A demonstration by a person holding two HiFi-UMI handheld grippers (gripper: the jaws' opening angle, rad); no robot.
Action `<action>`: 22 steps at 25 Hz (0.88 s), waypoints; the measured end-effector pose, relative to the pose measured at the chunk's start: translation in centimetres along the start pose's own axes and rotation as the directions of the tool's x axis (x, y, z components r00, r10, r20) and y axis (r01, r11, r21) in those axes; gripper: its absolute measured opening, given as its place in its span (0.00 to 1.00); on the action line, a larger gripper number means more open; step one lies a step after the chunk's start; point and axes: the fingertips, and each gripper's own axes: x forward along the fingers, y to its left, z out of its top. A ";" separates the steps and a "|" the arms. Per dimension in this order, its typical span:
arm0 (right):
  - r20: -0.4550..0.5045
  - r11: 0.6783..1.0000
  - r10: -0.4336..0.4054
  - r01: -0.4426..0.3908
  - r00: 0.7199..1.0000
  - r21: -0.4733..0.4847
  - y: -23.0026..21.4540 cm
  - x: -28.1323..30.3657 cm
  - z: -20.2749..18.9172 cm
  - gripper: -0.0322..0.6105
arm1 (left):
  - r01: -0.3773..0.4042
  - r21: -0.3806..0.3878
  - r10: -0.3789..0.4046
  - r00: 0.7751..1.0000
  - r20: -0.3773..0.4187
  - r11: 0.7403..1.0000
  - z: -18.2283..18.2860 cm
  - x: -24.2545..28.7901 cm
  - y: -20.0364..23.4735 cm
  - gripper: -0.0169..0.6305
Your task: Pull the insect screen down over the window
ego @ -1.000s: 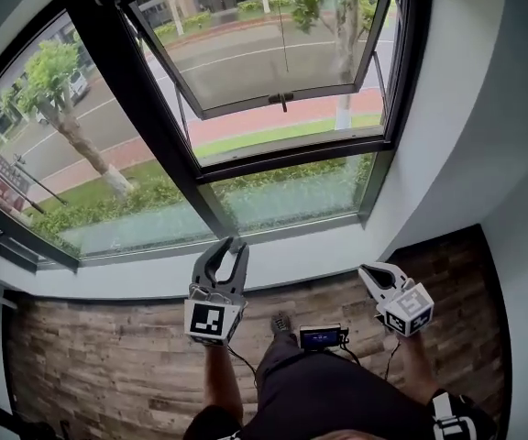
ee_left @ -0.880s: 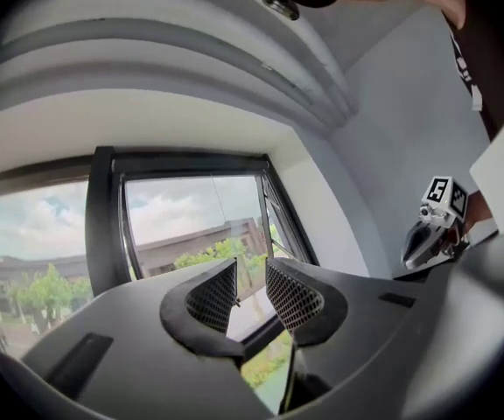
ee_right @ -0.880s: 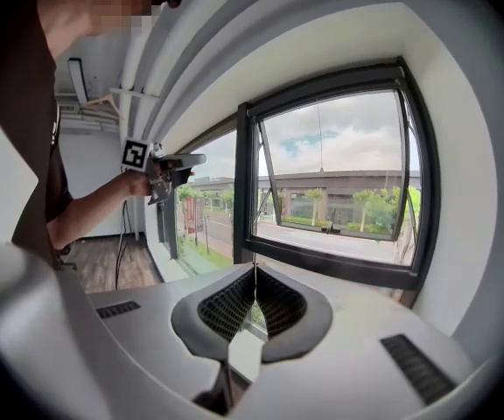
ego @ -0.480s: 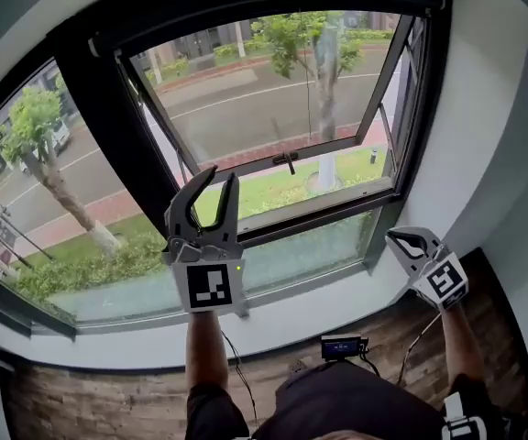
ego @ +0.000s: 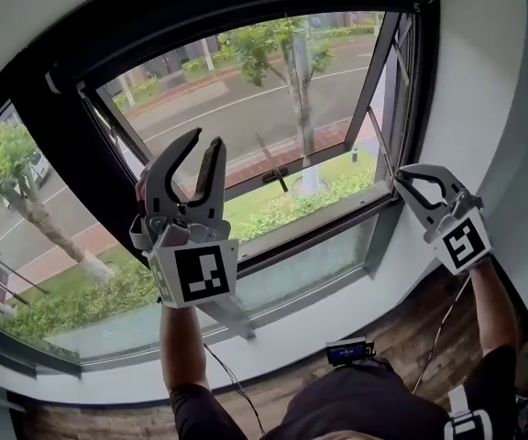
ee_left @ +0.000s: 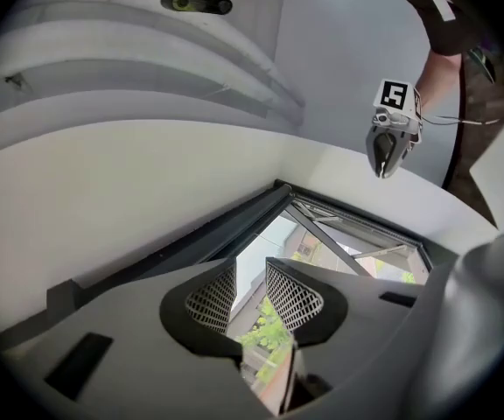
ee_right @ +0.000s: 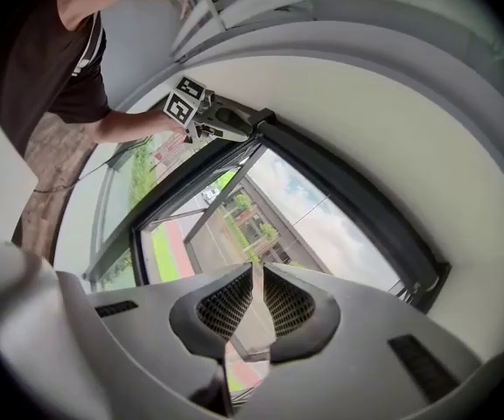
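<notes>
Left gripper, jaws partly apart and empty, stands before the open sash, clear of the frame. Right gripper, jaws together and empty, is near the frame's right edge. The screen is not drawn over the opening; only the dark top bar shows. Both grippers have risen from sill level.

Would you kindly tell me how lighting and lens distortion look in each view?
Head view: fisheye bends the black metal window frame; bright daylight outside. Left gripper view: dark rounded corners, evenly lit white wall. Right gripper view: same dark corners, pale sky nearly washed out.
</notes>
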 end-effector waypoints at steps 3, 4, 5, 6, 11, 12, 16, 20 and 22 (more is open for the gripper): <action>0.060 0.993 -0.072 0.077 0.996 -0.093 -3.8 1.6 2.0 0.16 | -0.006 0.064 0.007 1.000 -0.013 0.998 0.9 2.6 1.1 0.18; 0.089 0.989 -0.083 0.093 0.993 -0.111 -5.0 2.1 2.7 0.16 | -0.002 0.080 0.004 1.000 -0.020 0.997 1.3 3.7 1.3 0.21; 0.118 0.987 -0.089 0.103 0.989 -0.122 -6.3 2.6 3.2 0.16 | 0.005 0.102 -0.002 1.000 -0.031 0.995 1.5 4.8 1.5 0.24; 0.146 0.985 -0.090 0.110 0.985 -0.131 -7.6 3.3 3.7 0.16 | 0.013 0.131 -0.007 0.999 -0.050 0.991 1.6 6.1 1.7 0.27; 0.276 0.965 -0.093 0.155 0.957 -0.213 -13.9 6.7 5.1 0.16 | 0.010 0.289 0.046 0.982 -0.185 0.957 0.7 12.4 3.5 0.29; 0.305 0.958 -0.099 0.174 0.947 -0.229 -15.1 7.1 5.4 0.16 | 0.003 0.311 0.066 0.976 -0.209 0.950 0.6 13.5 3.8 0.29; 0.396 0.944 -0.088 0.203 0.914 -0.258 -19.0 8.8 6.2 0.16 | 0.012 0.368 0.108 0.946 -0.305 0.930 0.0 17.5 4.1 0.29; 0.429 0.925 -0.075 0.223 0.900 -0.307 -21.5 11.4 6.3 0.16 | 0.050 0.393 0.118 0.912 -0.392 0.918 -1.2 19.6 3.3 0.28; 0.438 0.923 -0.073 0.227 0.896 -0.310 -22.5 12.6 6.5 0.16 | 0.057 0.391 0.119 0.904 -0.410 0.919 -1.4 20.3 3.3 0.28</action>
